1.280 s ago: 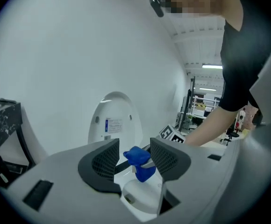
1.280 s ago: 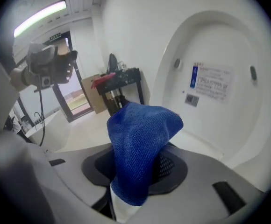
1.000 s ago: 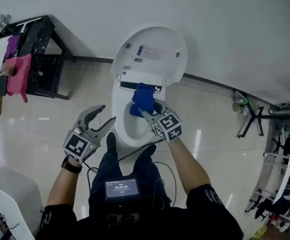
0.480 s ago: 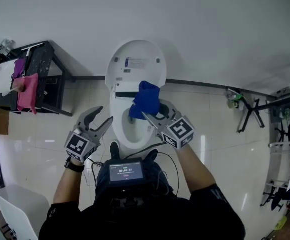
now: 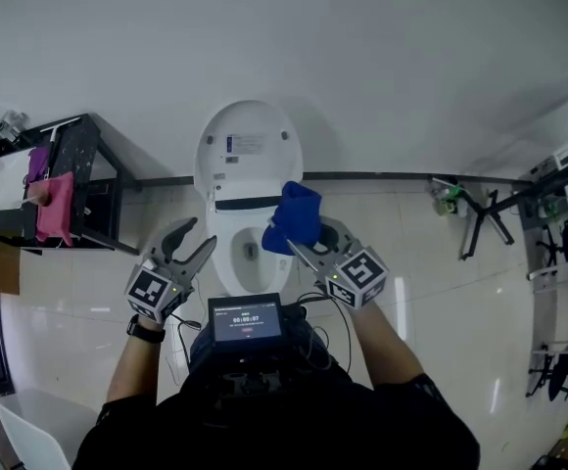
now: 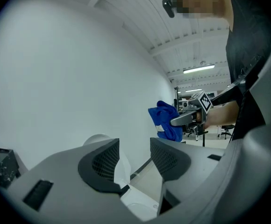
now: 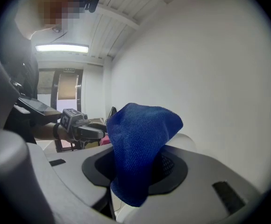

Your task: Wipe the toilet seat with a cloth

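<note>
A white toilet [image 5: 238, 262] stands against the wall with its lid [image 5: 246, 155] raised. My right gripper [image 5: 308, 237] is shut on a blue cloth [image 5: 295, 217] [image 7: 142, 146] and holds it in the air above the bowl's right side, clear of the seat. The cloth bunches up between the jaws and hangs below them. My left gripper [image 5: 188, 242] is open and empty, hovering at the toilet's left side. In the left gripper view the cloth [image 6: 165, 120] and the right gripper [image 6: 188, 119] show beyond my open jaws, with the toilet lid [image 6: 98, 140] behind.
A black rack [image 5: 78, 179] with pink cloths [image 5: 54, 207] stands to the left of the toilet. A folded metal stand [image 5: 480, 225] lies on the tiled floor at the right. A small screen [image 5: 248, 321] sits on the person's chest.
My right gripper has lifted the blue cloth up off the toilet seat's back area and away from the bowl. The head view has pulled back. The left gripper stays open.
</note>
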A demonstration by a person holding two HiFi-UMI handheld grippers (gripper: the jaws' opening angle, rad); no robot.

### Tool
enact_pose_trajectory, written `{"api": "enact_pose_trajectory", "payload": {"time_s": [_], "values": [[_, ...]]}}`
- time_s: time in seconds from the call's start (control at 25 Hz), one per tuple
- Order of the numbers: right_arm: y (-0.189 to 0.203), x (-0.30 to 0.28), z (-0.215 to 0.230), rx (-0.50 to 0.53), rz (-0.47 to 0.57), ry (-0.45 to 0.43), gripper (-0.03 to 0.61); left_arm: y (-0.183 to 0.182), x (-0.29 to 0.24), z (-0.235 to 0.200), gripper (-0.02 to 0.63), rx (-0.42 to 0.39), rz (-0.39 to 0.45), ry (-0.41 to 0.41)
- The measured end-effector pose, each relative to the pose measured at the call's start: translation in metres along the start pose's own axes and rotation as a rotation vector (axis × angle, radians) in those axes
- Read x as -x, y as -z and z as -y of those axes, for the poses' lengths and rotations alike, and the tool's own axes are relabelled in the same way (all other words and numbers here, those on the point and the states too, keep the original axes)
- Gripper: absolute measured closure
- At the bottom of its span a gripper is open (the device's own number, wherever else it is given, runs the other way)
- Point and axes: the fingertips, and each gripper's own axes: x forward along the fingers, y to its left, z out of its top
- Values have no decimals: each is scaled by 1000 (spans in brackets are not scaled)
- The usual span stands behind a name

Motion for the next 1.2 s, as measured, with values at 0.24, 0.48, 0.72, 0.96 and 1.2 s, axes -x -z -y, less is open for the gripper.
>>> {"api": "enact_pose_trajectory", "payload": {"time_s": [0.24,0.48,0.72,0.96,1.2], "values": [[10,24,11,7,11,30,413,-5,-10,12,402,9,7,3],[13,36,11,15,3,33,413,-8,-17,23,402,-2,18,16],[10,42,22,20,25,42,414,-7,-24,29,402,-22,15,30],[11,48,25,21,23,47,414,-12,-24,34,402,-13,15,27],[8,49,21,25,11,43,414,-20,-21,36,402,17,14,12]]}}
